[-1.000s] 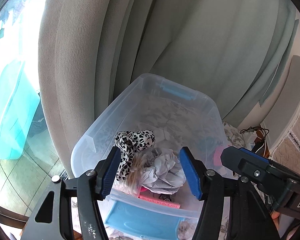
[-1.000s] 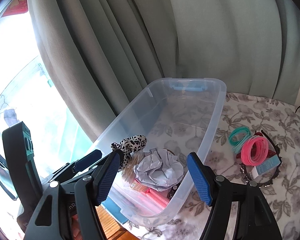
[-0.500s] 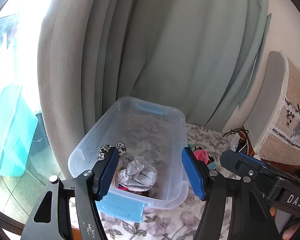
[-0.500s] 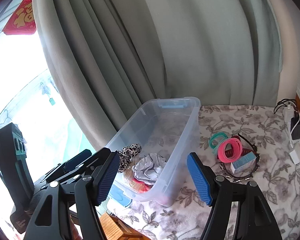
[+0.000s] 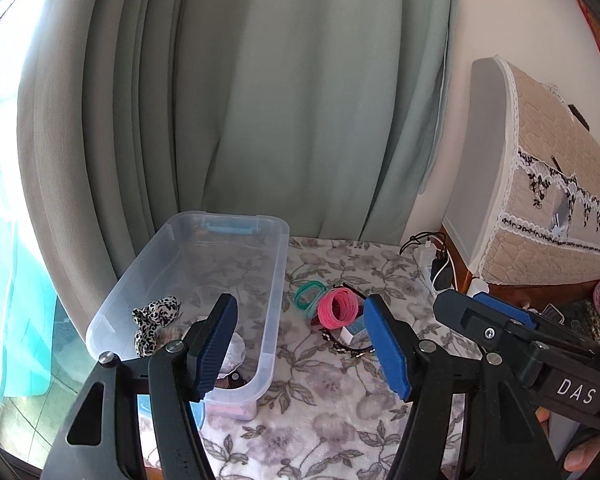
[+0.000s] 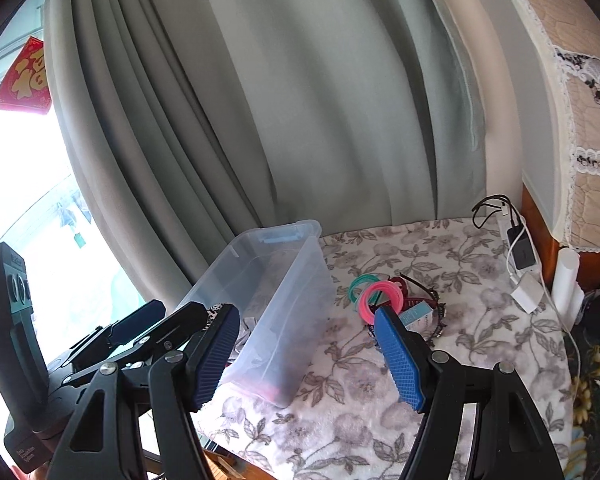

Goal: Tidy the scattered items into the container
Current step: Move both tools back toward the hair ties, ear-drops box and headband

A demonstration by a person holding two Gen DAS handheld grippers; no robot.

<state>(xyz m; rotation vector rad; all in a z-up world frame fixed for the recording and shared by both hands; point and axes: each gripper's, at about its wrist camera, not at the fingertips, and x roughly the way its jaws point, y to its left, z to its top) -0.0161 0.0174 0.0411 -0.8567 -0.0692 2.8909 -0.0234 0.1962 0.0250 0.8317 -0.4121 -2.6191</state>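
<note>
A clear plastic bin stands on the floral cloth at the left. It holds a leopard scrunchie, a crumpled white cloth and pink items at its near end. Right of the bin lie teal bands, pink bands, a small blue-white box and a dark headband. My left gripper is open and empty, above the bin's near right corner. My right gripper is open and empty, near the loose items.
Grey-green curtains hang behind the bin. A power strip with chargers and cables lies at the far right of the cloth. A quilted cover drapes furniture at the right. A window is at the left.
Both grippers have pulled back and up from over the bin and swung right. The loose bands and headband are now in front of them. Both stayed open.
</note>
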